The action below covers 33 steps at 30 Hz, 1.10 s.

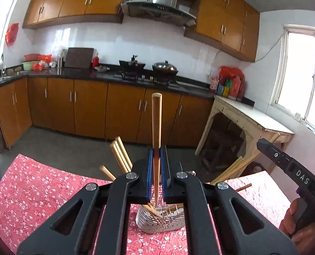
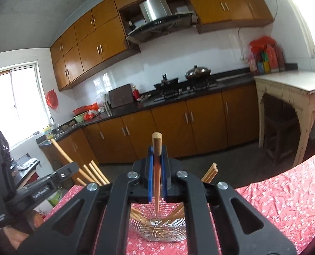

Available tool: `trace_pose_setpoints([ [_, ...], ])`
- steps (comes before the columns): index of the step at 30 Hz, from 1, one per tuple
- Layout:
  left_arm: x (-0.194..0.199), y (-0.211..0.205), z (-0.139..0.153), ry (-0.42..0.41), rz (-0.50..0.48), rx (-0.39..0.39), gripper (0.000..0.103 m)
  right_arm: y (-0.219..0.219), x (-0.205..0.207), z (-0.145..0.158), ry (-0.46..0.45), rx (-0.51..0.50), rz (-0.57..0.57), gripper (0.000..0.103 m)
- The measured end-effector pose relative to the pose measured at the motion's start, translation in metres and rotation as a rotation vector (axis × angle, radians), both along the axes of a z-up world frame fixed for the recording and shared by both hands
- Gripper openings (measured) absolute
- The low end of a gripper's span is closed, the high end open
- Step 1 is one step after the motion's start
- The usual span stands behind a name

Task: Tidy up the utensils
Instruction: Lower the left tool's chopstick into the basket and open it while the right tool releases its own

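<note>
My left gripper [image 1: 156, 155] is shut on a wooden chopstick [image 1: 156, 123] held upright, its lower tip over a metal wire utensil basket [image 1: 157, 221] on the red floral tablecloth [image 1: 40, 189]. My right gripper [image 2: 156, 155] is shut on another wooden chopstick [image 2: 156, 146], its pointed tip just above the same basket [image 2: 157, 229]. Several chopsticks [image 1: 120, 155] lean out of the basket on both sides. The right gripper's body [image 1: 289, 167] shows at the right of the left wrist view; the left gripper's body [image 2: 40, 184] shows at the left of the right wrist view.
The table with the red cloth [image 2: 285, 195] faces a kitchen counter [image 1: 114, 75] with a stove and wok [image 1: 164, 68]. A pale wooden side table [image 1: 248, 119] stands to the right. Orange cabinets [image 2: 178, 127] line the wall.
</note>
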<state>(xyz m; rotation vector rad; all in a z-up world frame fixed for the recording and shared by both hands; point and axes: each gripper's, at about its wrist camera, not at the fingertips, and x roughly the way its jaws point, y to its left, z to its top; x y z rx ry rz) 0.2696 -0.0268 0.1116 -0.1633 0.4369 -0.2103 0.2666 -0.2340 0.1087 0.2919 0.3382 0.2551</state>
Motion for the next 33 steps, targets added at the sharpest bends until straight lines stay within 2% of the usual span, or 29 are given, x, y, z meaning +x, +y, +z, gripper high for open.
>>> trace_pose_setpoints([
  [12,0.016,-0.001,-0.025,0.111,-0.025,0.011,0.007,0.000,0.028,-0.030,0.124,0.040,0.007,0.008],
  [15,0.019,0.000,-0.027,0.132,-0.012,0.020,0.008,-0.006,0.040,-0.041,0.172,0.052,-0.013,0.015],
  [17,0.016,0.004,-0.025,0.126,-0.005,0.019,0.011,-0.014,0.042,-0.042,0.183,0.070,-0.031,0.033],
  [18,0.014,0.006,-0.022,0.119,0.002,0.016,0.022,-0.018,0.040,-0.041,0.175,0.075,-0.050,0.037],
  [19,0.010,0.010,-0.017,0.101,0.018,0.016,0.038,-0.022,0.037,-0.039,0.166,0.080,-0.065,0.046],
  [20,0.007,0.012,-0.013,0.086,0.028,0.017,0.042,-0.026,0.036,-0.037,0.158,0.086,-0.076,0.051],
  [25,-0.005,0.016,-0.001,0.048,0.043,0.030,0.043,-0.037,0.020,-0.027,0.119,0.104,-0.128,0.055],
  [33,-0.029,0.033,0.009,0.020,0.074,-0.006,0.043,-0.034,-0.031,-0.007,0.007,0.011,-0.182,0.063],
])
